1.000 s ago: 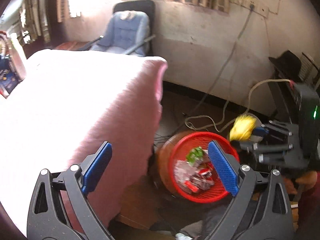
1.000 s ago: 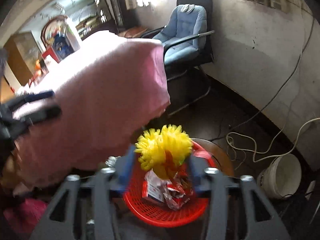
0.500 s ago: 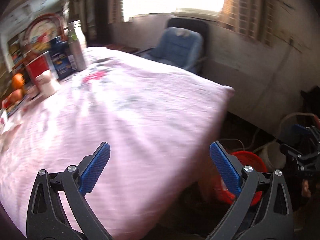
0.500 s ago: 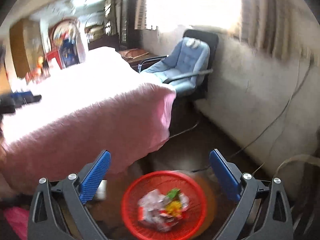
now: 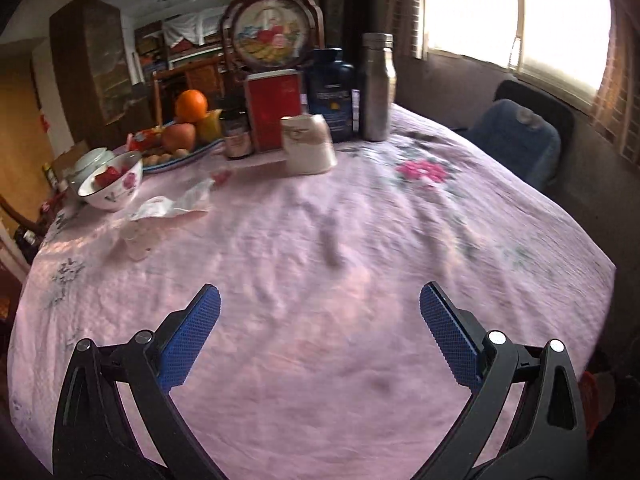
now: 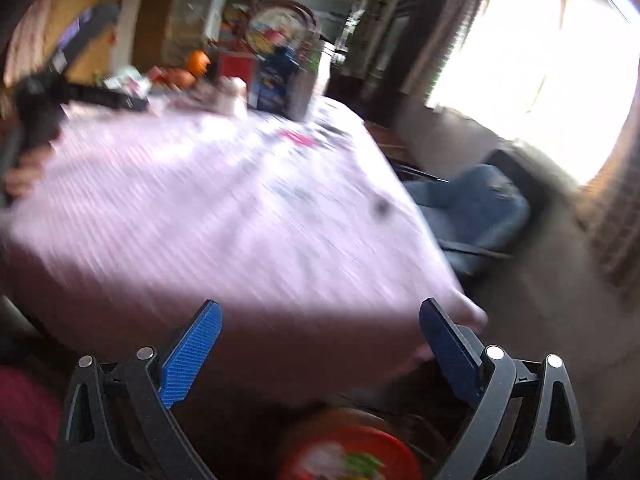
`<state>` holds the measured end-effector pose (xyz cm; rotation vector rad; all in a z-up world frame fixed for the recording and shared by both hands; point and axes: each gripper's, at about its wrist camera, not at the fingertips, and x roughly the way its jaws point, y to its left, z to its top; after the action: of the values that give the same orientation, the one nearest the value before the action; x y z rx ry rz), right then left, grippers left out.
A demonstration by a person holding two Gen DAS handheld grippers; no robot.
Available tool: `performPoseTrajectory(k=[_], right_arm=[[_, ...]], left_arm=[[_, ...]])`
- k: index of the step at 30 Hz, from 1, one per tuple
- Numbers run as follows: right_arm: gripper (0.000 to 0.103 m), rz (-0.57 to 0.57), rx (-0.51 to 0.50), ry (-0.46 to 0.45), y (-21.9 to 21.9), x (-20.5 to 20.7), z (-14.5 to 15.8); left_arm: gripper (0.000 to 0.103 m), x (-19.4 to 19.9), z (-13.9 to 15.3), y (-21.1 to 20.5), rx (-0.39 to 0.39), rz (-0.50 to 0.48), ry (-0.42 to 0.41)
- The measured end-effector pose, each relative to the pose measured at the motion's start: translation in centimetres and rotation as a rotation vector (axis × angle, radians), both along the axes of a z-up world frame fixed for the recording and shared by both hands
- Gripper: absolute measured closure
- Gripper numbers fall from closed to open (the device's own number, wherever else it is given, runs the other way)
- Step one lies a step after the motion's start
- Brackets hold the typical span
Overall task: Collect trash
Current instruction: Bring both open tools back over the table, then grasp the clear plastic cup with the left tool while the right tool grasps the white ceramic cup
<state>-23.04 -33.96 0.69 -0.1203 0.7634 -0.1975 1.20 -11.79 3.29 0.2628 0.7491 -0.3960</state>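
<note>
Left wrist view: crumpled wrapper (image 5: 176, 205) lying on the pink tablecloth (image 5: 360, 248), far left, just right of the flowered bowl (image 5: 114, 182) and well apart from the fingers. Small clear cup (image 5: 138, 242) just near of it. Further right along the far edge: fruit plate (image 5: 180, 136), red box (image 5: 274, 110), white jar (image 5: 310, 144), steel bottle (image 5: 378, 88). Left gripper (image 5: 320, 340) over bare cloth, fingers (image 5: 190, 340) spread wide, empty, touching nothing.

Right wrist view, heavily blurred: red basket (image 6: 352, 454) at the near edge, below the tablecloth's overhang, holding trash (image 6: 344, 460), low between the two fingers but clear of them. Right gripper (image 6: 320, 352) just released, jaws having opened to full spread, nothing between them. Blue chair (image 6: 476, 208) far right.
</note>
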Motion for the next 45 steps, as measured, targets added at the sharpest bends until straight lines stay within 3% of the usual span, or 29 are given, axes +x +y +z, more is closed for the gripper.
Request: performPoseTrajectory(k=[6, 9, 13, 20, 25, 30, 32, 36, 40, 42, 45], right_arm=[[0.006, 0.148, 0.212, -0.046, 2.3, 7.8, 2.5], [0.006, 0.192, 0.256, -0.048, 4.6, 11.9, 3.1], [0.006, 0.23, 0.302, -0.026, 7.1, 17.8, 2.8], [0.006, 0.28, 0.373, 0.072, 11.4, 28.3, 0.7], [0.006, 0.264, 0.402, 0.102, 13.7, 34.3, -1.1], [0.005, 0.236, 0.41, 0.063, 14.7, 36.9, -3.7], [0.005, 0.238, 0.381, 0.128, 15.0, 37.3, -4.9], [0.005, 0.255, 0.299, 0.102, 15.3, 37.0, -5.0], [0.005, 0.274, 0.295, 0.155, 15.9, 37.5, -6.2], [0.005, 0.281, 0.301, 0.194, 16.2, 38.0, -6.8], [0.004, 0.282, 0.356, 0.204, 15.4, 38.1, -7.0]], left_arm=[[0.007, 8.6, 0.4, 7.8, -0.048, 0.223, 0.046], [0.007, 12.3, 0.1, 11.4, -0.097, 0.304, 0.099], [0.007, 15.9, -1.2, 14.6, -0.096, 0.391, 0.136], [0.007, 19.4, -3.9, 16.2, -0.101, 0.391, 0.179], [0.007, 20.3, -5.1, 15.5, -0.033, 0.373, 0.158], [0.011, 21.6, -5.9, 16.3, -0.047, 0.392, 0.187], [0.014, 21.9, -6.1, 16.5, -0.058, 0.388, 0.198], [0.027, 22.3, -6.1, 15.7, -0.039, 0.368, 0.185], [0.038, 22.2, -6.0, 15.1, -0.02, 0.356, 0.16], [0.05, 22.3, -6.2, 15.1, -0.025, 0.341, 0.178], [0.05, 22.1, -6.0, 15.1, -0.03, 0.334, 0.17]])
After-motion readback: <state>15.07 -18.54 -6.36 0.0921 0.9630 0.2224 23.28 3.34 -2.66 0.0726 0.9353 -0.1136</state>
